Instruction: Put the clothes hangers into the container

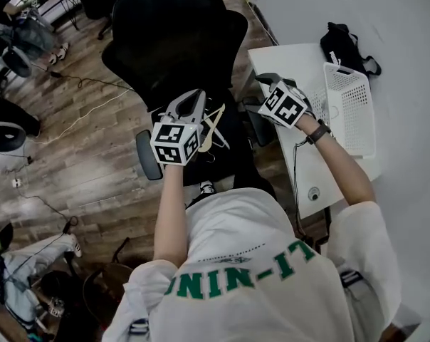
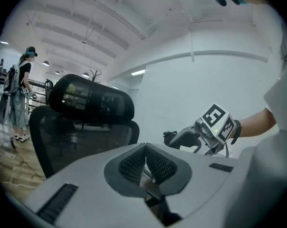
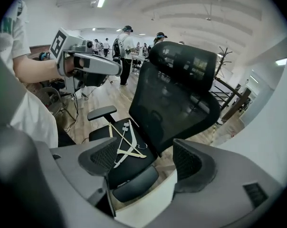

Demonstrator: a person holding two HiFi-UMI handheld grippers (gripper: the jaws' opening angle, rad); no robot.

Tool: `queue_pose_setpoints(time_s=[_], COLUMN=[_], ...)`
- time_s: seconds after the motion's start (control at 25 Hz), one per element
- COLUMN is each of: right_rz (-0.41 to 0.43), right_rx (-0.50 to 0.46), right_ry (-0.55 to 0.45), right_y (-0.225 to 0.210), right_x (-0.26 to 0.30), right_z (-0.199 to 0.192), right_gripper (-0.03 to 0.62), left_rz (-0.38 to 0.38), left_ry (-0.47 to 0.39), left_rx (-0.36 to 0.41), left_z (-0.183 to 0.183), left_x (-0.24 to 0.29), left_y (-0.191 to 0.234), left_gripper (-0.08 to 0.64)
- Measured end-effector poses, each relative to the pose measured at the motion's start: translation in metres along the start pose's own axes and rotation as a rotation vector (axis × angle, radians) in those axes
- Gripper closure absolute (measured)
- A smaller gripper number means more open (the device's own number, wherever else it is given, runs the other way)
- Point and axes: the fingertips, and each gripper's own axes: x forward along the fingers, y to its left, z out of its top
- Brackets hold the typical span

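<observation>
Two or three pale clothes hangers (image 1: 213,129) lie crossed on the seat of a black mesh office chair (image 1: 179,41). In the right gripper view the hangers (image 3: 124,144) show beyond my open right gripper (image 3: 143,151), with nothing between its pads. My left gripper (image 1: 194,97) hovers just left of the hangers, above the seat. Its pads (image 2: 138,161) meet, so the left gripper (image 2: 146,148) is shut and empty. My right gripper (image 1: 266,81) hangs between the chair and the table edge. The white perforated basket (image 1: 347,91) stands on the white table (image 1: 307,169) to the right.
A black bag (image 1: 347,48) lies behind the basket at the table's far end. The chair's armrest (image 3: 101,113) sticks out beside the hangers. Cables run over the wooden floor (image 1: 80,120) at left, near other chairs. People stand in the background (image 3: 127,46).
</observation>
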Motion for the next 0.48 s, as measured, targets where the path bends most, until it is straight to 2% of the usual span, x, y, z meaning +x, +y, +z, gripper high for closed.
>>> queue_pose_setpoints(time_s=[0.24, 0.36, 0.48], right_rz=[0.144, 0.204, 0.269], right_rx=[-0.057, -0.155, -0.243], right_ry=[-0.011, -0.018, 0.029], right_y=[0.054, 0.081, 0.104], right_x=[0.066, 0.099, 0.136], right_z=[0.016, 0.021, 0.013], right_gripper=[0.218, 0.225, 0.225], left_rz=[0.106, 0.153, 0.197], left_ry=[0.049, 0.061, 0.072], left_rx=[-0.067, -0.102, -0.135], left_z=[-0.045, -0.064, -0.086], left_x=[-0.039, -0.051, -0.060], left_y=[0.043, 0.065, 0.085], left_gripper=[0.546, 0.546, 0.546])
